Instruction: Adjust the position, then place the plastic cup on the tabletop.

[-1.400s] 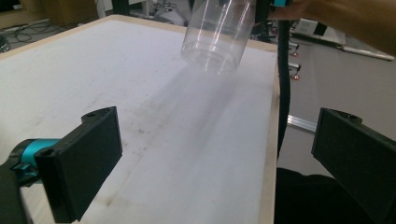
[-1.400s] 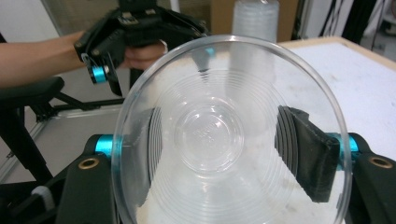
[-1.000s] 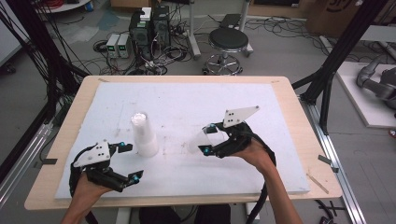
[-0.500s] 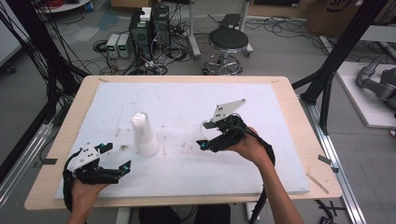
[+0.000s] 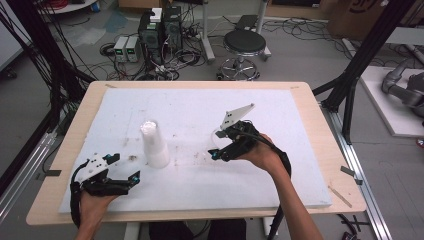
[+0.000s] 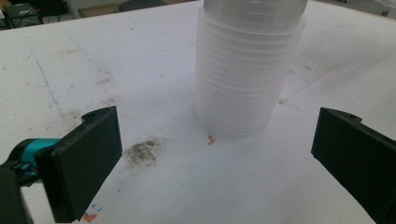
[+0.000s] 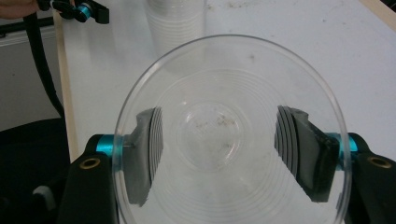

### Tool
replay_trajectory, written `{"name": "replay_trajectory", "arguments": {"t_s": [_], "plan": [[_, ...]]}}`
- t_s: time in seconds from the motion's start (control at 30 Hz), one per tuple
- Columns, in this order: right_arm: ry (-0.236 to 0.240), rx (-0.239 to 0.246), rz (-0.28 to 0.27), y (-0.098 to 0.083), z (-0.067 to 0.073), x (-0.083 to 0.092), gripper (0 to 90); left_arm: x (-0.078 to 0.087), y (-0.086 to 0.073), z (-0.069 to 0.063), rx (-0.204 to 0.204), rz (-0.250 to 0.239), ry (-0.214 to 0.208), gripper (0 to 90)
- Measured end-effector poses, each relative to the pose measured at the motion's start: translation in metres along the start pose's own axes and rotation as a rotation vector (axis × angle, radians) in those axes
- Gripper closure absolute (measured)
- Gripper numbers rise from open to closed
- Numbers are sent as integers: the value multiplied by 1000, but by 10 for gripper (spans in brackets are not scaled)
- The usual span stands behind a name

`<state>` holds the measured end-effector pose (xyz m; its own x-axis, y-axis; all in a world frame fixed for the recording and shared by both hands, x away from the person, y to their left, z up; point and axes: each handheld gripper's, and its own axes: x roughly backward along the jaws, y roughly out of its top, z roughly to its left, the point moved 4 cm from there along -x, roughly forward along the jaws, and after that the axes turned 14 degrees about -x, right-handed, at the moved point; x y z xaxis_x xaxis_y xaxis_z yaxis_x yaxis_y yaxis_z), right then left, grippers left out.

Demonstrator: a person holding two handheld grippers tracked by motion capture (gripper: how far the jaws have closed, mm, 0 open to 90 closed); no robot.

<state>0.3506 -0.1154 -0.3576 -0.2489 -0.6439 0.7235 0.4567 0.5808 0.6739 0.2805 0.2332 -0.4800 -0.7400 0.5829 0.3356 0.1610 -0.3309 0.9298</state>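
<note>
The right gripper [image 5: 216, 150] is up off the board, holding a single clear plastic cup [image 7: 229, 135], jaws clamped on its sides just below the rim, mouth facing the gripper's camera. The cup lies on its side in the grip, long axis roughly level and pointing left toward the stack.

That tall upside-down stack of clear plastic cups [image 5: 154, 145] stands left of centre on the white foam board [image 5: 280, 120], well apart from the held cup. The left gripper [image 5: 134, 178] rests low at the near-left, jaws spread wide and empty, with the stack just beyond them, so it is the nearer hand.

My read: the cup either joins or has left that stack. There is plenty of bare board between the two grippers, and the light wooden table edge [image 5: 330, 130] lies far off.
</note>
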Motion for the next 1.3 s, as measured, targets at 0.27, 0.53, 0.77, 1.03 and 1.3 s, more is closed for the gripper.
{"name": "replay_trajectory", "arguments": {"t_s": [0.27, 0.53, 0.77, 1.03, 1.3], "plan": [[-12, 3, 9, 2, -1, -2, 333, 0, 1, 1, -2, -9, 10, 18], [-21, 1, 26, 4, -4, -6, 332, 0, -1, 3, 3, -11, 18, 18], [-49, 3, 64, 4, -7, -16, 332, -1, -2, 4, 9, -16, 23, 18], [-81, -14, 109, 5, -14, -26, 332, -2, -4, 3, 7, -15, 15, 18], [-112, -10, 160, 8, -19, -45, 332, -3, -4, 2, -2, -11, 17, 18]]}}
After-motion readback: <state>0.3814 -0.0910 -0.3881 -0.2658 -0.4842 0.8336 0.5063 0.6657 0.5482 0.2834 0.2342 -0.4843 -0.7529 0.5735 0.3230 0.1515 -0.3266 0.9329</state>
